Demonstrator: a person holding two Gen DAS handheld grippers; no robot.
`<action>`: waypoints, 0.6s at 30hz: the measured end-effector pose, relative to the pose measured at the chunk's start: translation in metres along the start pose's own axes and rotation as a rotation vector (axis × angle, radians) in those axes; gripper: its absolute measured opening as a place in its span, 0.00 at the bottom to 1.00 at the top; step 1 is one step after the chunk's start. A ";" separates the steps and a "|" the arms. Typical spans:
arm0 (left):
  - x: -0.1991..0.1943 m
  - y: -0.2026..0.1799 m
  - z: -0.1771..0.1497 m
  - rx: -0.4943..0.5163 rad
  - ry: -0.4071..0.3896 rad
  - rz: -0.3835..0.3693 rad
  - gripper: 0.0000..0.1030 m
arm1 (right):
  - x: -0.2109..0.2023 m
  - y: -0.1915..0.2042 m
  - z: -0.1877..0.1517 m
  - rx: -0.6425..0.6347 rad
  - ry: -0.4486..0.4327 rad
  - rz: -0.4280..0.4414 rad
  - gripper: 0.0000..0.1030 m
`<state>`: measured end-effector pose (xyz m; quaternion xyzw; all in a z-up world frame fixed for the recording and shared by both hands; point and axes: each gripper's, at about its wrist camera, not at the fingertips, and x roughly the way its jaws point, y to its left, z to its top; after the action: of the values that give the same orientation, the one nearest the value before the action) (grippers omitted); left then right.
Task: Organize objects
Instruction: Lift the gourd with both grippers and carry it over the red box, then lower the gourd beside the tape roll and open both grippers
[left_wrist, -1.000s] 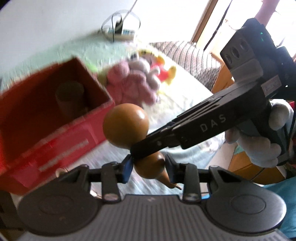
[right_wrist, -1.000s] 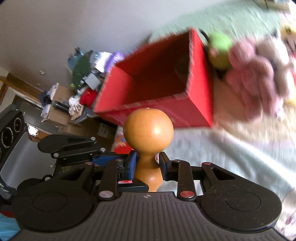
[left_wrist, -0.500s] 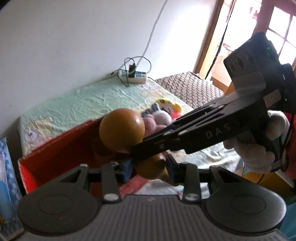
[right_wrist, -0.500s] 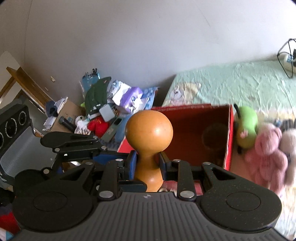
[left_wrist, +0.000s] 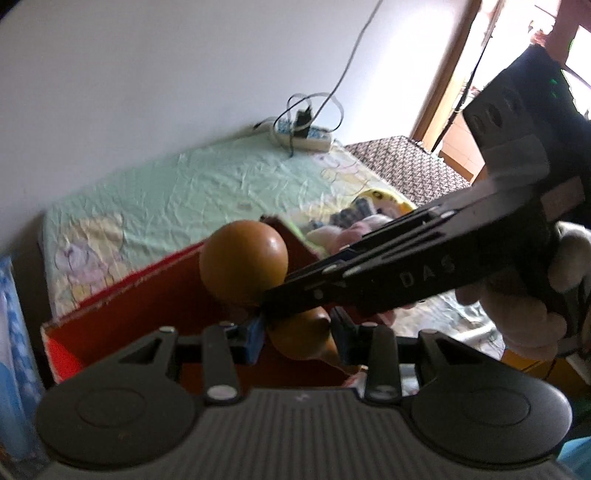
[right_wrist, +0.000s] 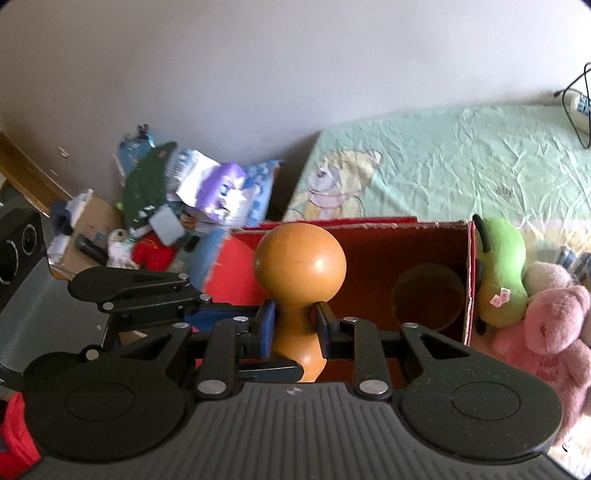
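An orange-brown gourd (left_wrist: 243, 262) (right_wrist: 299, 262) hangs in the air between both grippers. My left gripper (left_wrist: 299, 336) is shut on its small lower bulb. My right gripper (right_wrist: 294, 325) has the narrow neck between its blue pads, which press on it as the jaws keep closing. In the left wrist view the right gripper (left_wrist: 269, 302) reaches in from the right, held by a gloved hand (left_wrist: 528, 317). Just behind and below the gourd stands an open red box (right_wrist: 469, 277) (left_wrist: 122, 317) with a brown cup (right_wrist: 428, 295) inside.
The box sits on a bed with a mint sheet (right_wrist: 461, 166). A green pear plush (right_wrist: 502, 280) and a pink bear (right_wrist: 554, 332) lie against its right wall. A power strip (left_wrist: 303, 133) rests by the wall. A heap of clutter (right_wrist: 166, 206) lies left of the bed.
Both grippers have carried the gourd together across the bed to the red box. The box now lies straight behind and below it, and the plush toys have slid to the right.
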<state>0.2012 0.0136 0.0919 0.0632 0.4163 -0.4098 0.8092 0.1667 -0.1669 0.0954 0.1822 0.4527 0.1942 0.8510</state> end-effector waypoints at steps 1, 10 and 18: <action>0.006 0.004 -0.002 -0.009 0.011 -0.002 0.36 | 0.006 -0.003 0.000 0.007 0.007 -0.003 0.25; 0.073 0.042 -0.007 -0.072 0.139 -0.009 0.36 | 0.061 -0.030 -0.004 0.080 0.084 -0.025 0.20; 0.106 0.053 -0.012 -0.086 0.230 0.007 0.34 | 0.087 -0.050 -0.011 0.143 0.135 -0.024 0.08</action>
<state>0.2649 -0.0110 -0.0052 0.0764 0.5233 -0.3790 0.7594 0.2102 -0.1651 0.0051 0.2236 0.5237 0.1632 0.8056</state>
